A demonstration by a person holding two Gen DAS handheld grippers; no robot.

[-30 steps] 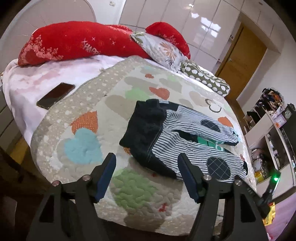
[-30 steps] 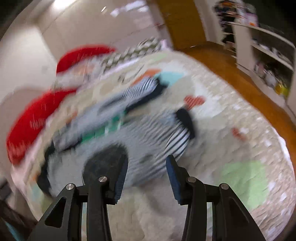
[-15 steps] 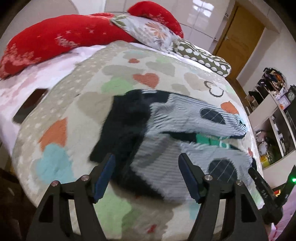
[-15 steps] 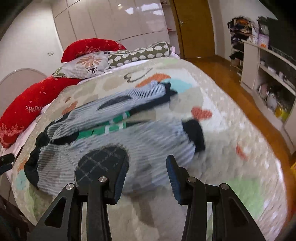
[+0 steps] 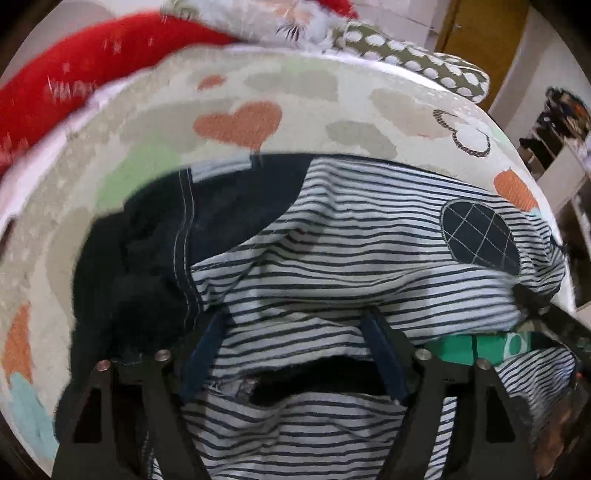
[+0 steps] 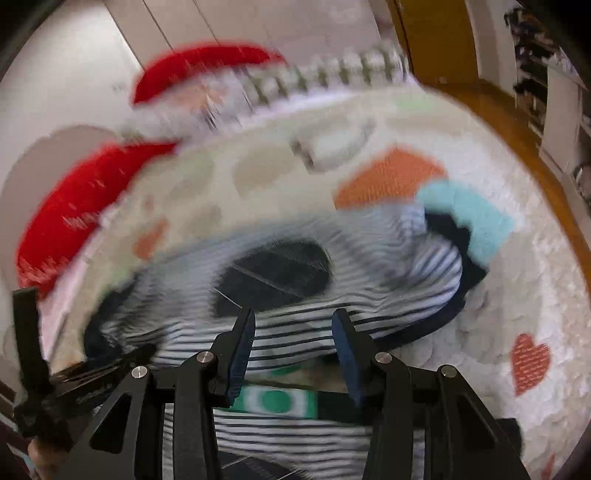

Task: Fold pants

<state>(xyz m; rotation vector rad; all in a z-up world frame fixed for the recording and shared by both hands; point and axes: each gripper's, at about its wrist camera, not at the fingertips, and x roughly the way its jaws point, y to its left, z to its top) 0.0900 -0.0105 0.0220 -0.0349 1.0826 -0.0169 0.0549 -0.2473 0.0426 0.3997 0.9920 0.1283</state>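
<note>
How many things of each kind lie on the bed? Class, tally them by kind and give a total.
Striped cotton pants with dark knee patches: 1
Long red pillows: 2
Grey pillow with white dots: 1
White floral pillow: 1
Heart-patterned quilt: 1
Total: 6

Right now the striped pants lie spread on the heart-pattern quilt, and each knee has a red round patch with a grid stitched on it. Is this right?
Not quite: the patch is dark navy, not red. The left wrist view shows it sharply, a dark oval with pale grid stitching on the striped pants. That view shows only one patch. The pants do lie on the heart-pattern quilt.
</note>
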